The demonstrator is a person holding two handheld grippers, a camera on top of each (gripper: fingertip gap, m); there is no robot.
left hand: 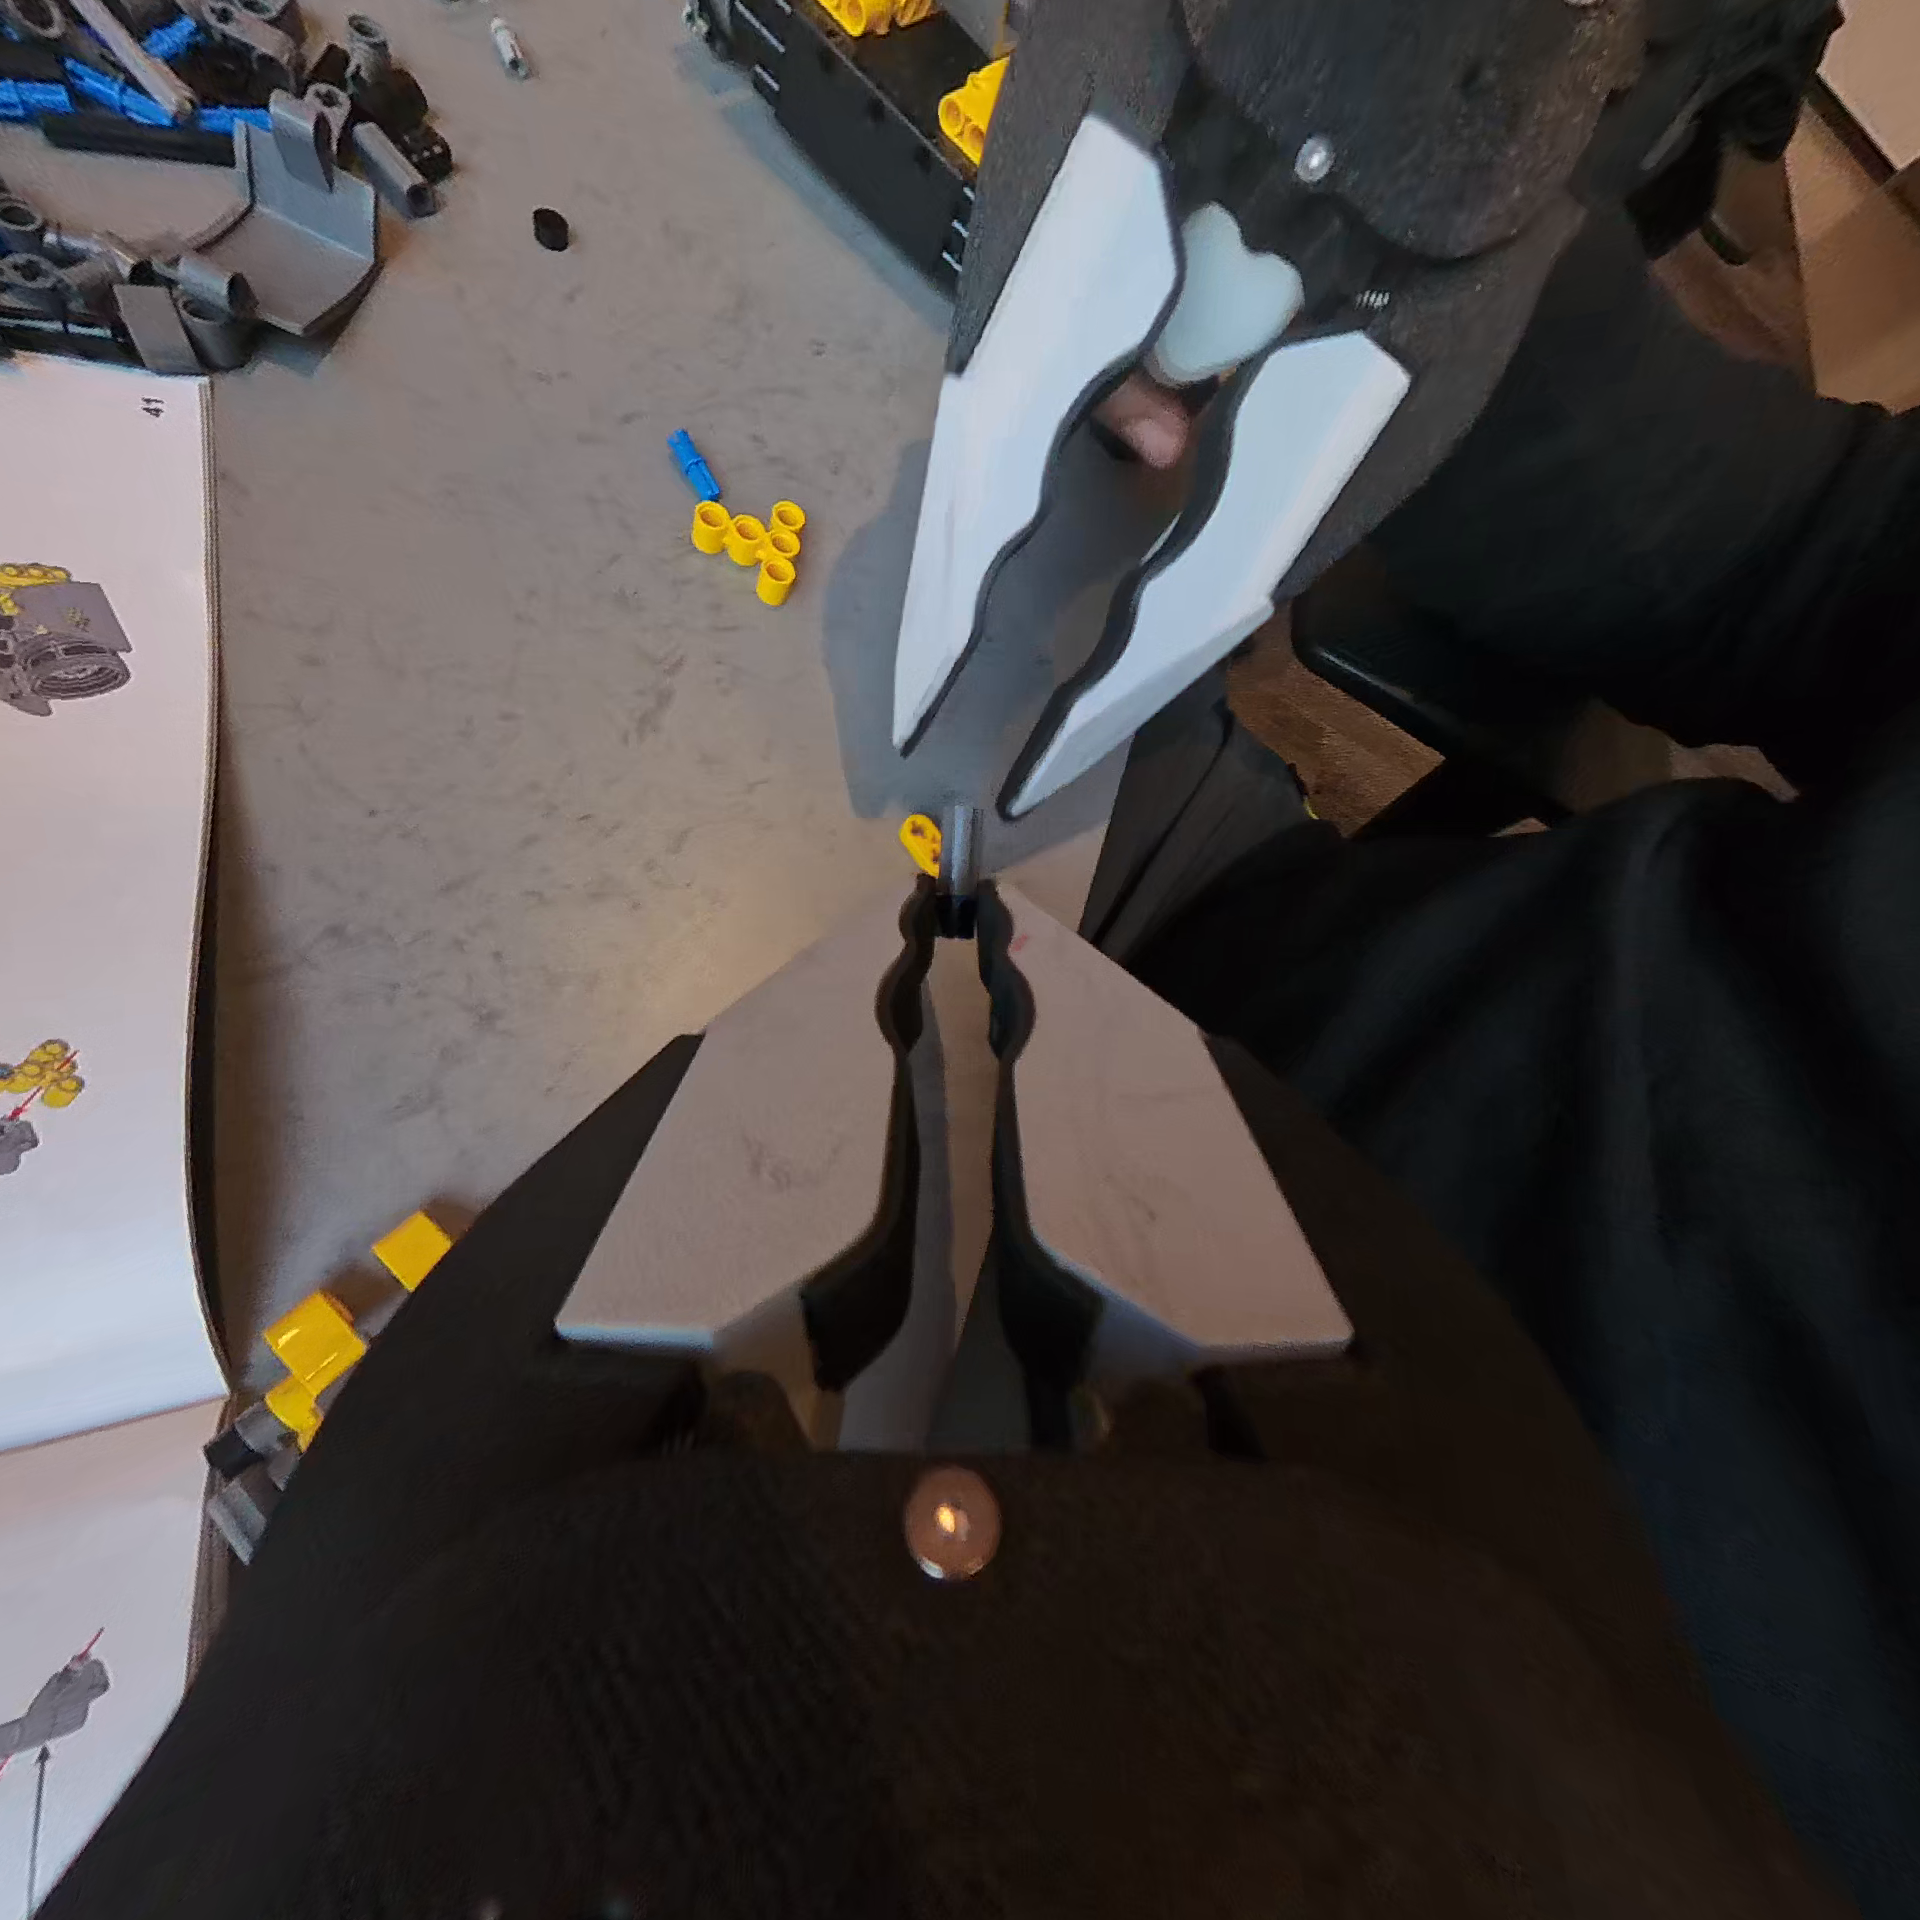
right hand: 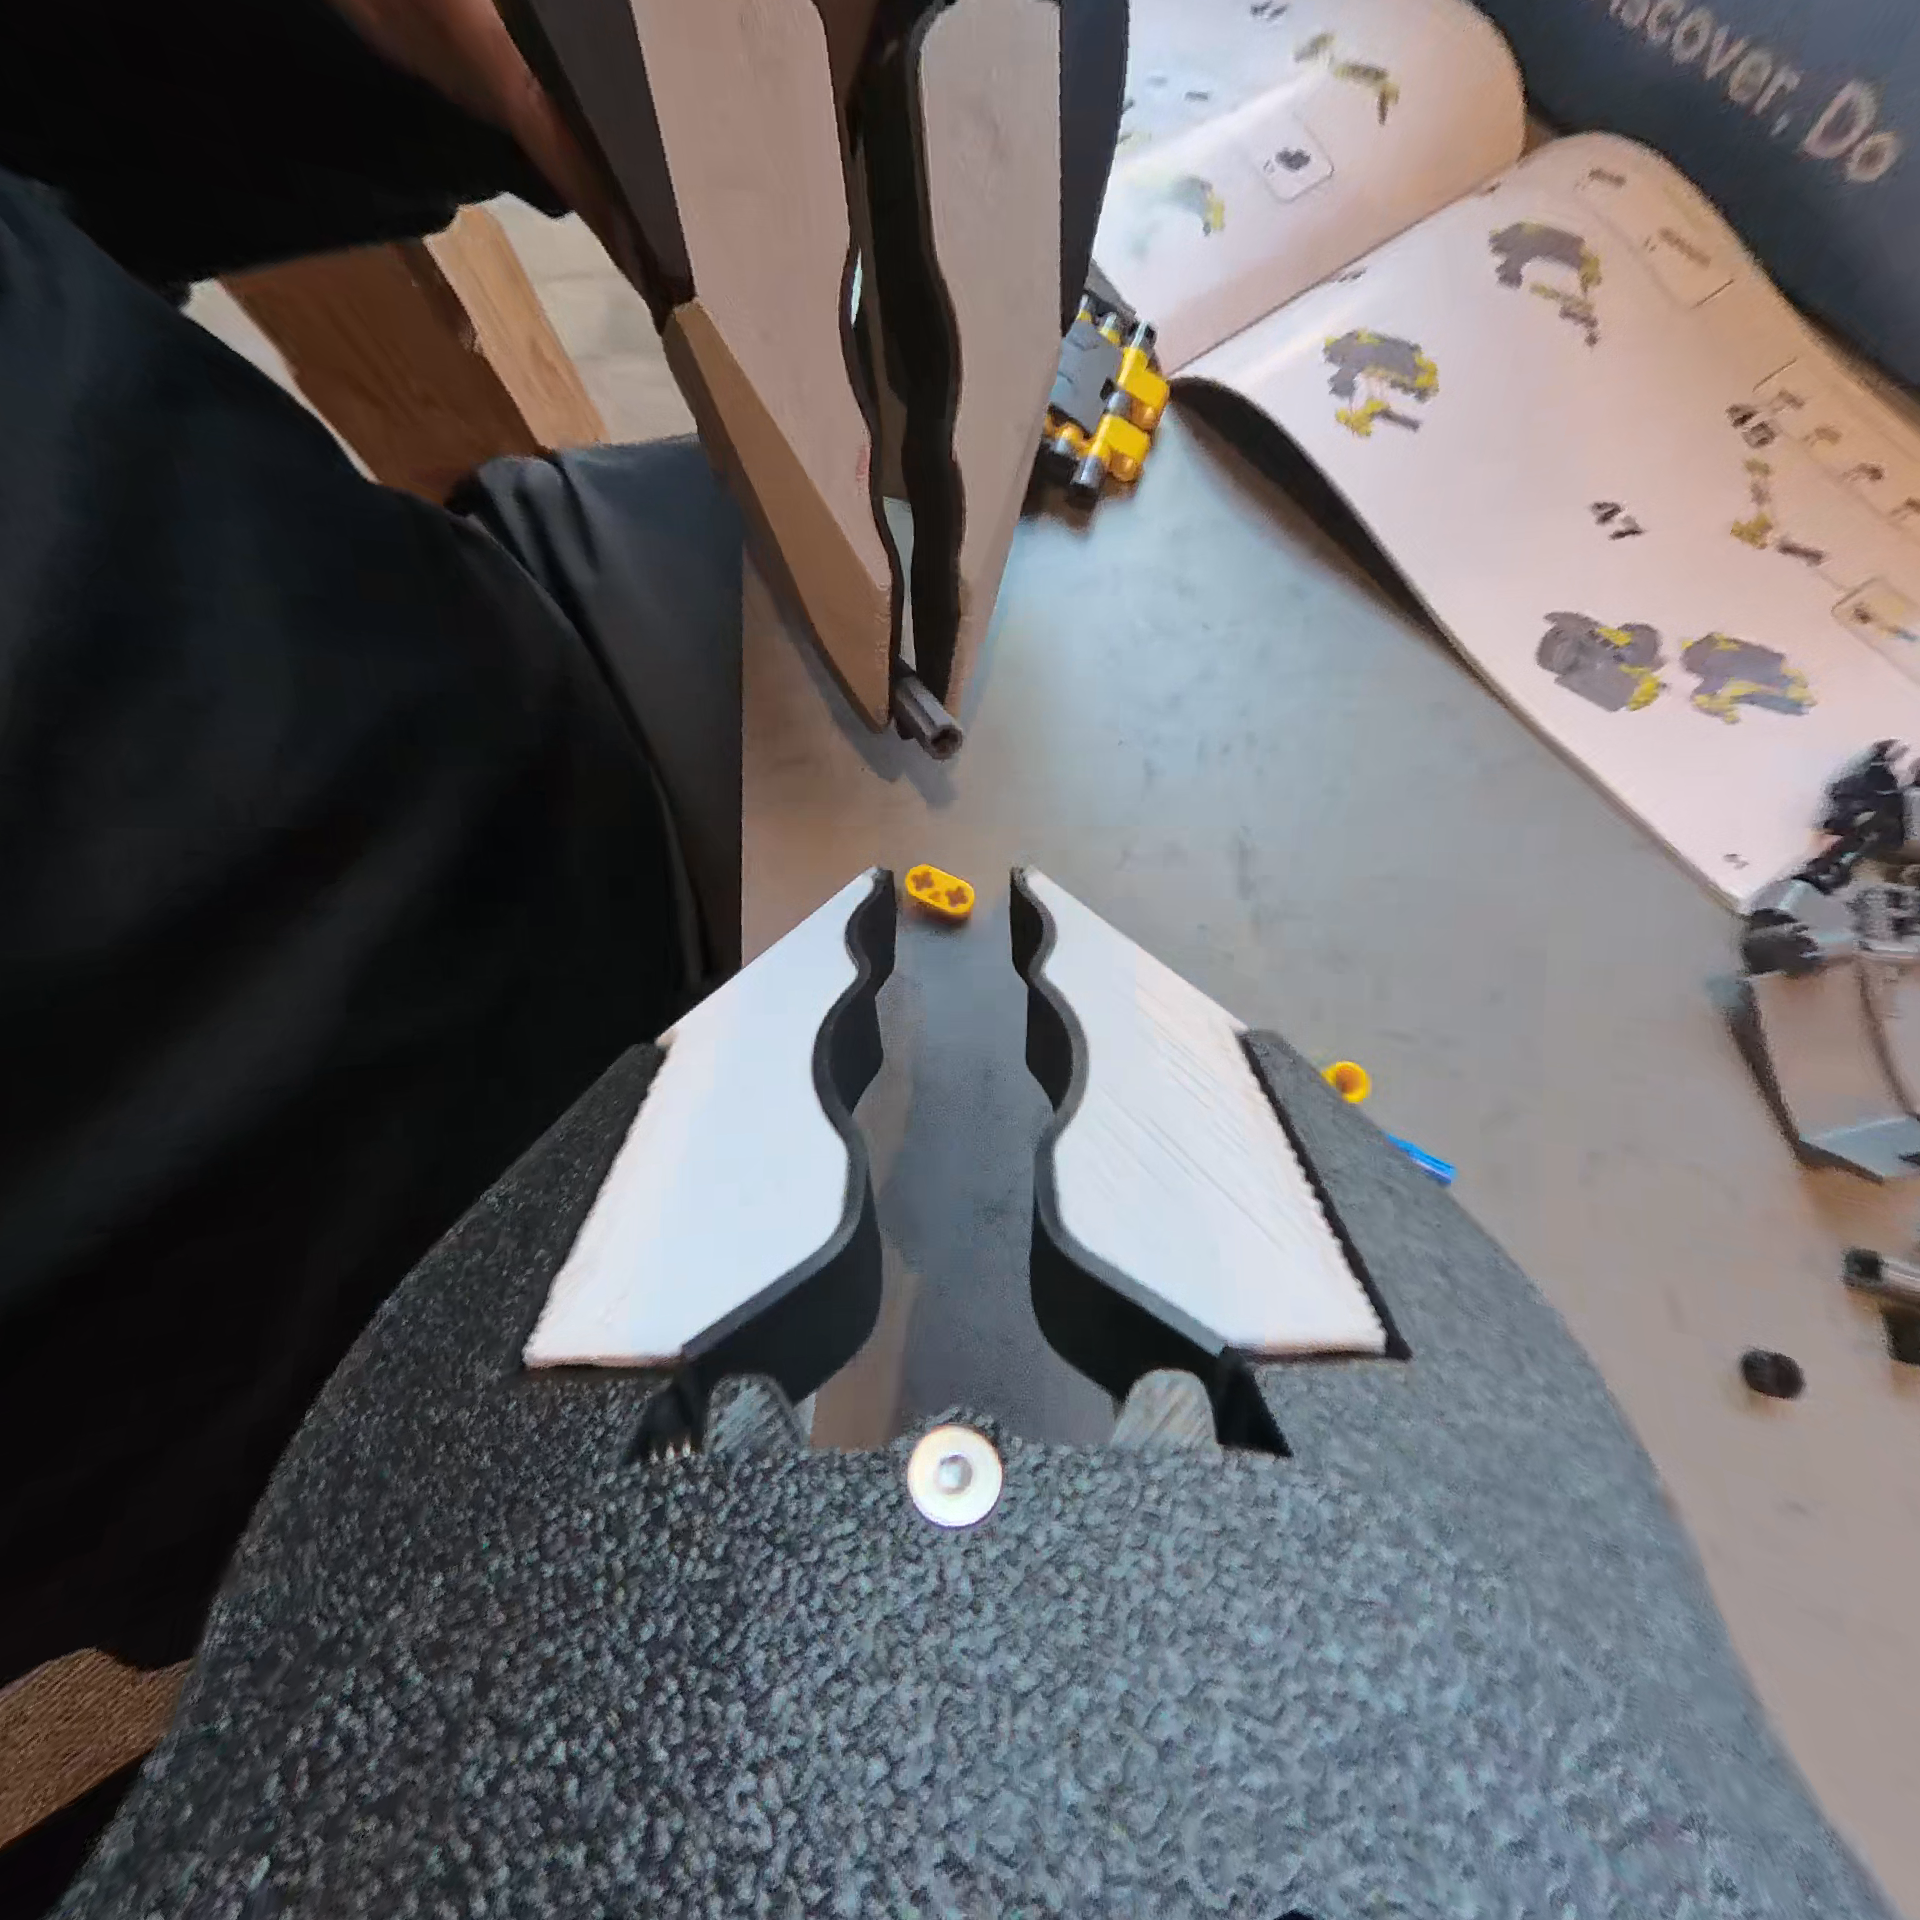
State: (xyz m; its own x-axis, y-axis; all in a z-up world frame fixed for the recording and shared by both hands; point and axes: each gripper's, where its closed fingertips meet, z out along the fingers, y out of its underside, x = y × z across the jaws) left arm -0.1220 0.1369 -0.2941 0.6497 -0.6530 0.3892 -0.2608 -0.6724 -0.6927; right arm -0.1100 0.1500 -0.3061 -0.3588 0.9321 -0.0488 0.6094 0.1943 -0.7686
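My left gripper (left hand: 954, 906) is shut on a short dark grey axle pin (left hand: 958, 840) that sticks out past its tips; it also shows in the right wrist view (right hand: 928, 722), held just above the grey table near its edge. A small yellow two-hole connector (right hand: 939, 894) lies flat on the table just beyond the tips of my right gripper (right hand: 954, 883), which is open and empty. The same connector (left hand: 921, 840) shows beside the pin in the left wrist view. The right gripper (left hand: 956, 784) points down toward the pin from above there.
A yellow multi-hole piece (left hand: 750, 542) and a blue pin (left hand: 691, 463) lie mid-table. An open instruction booklet (right hand: 1558, 499) lies beside them. A pile of grey, black and blue parts (left hand: 187, 177), a yellow-grey subassembly (right hand: 1107, 400) and a black ring (left hand: 551, 229) are around. A person's dark clothing (right hand: 260, 831) is at the table edge. Only a small space, under 4 cm, lies between the two pairs of fingers.
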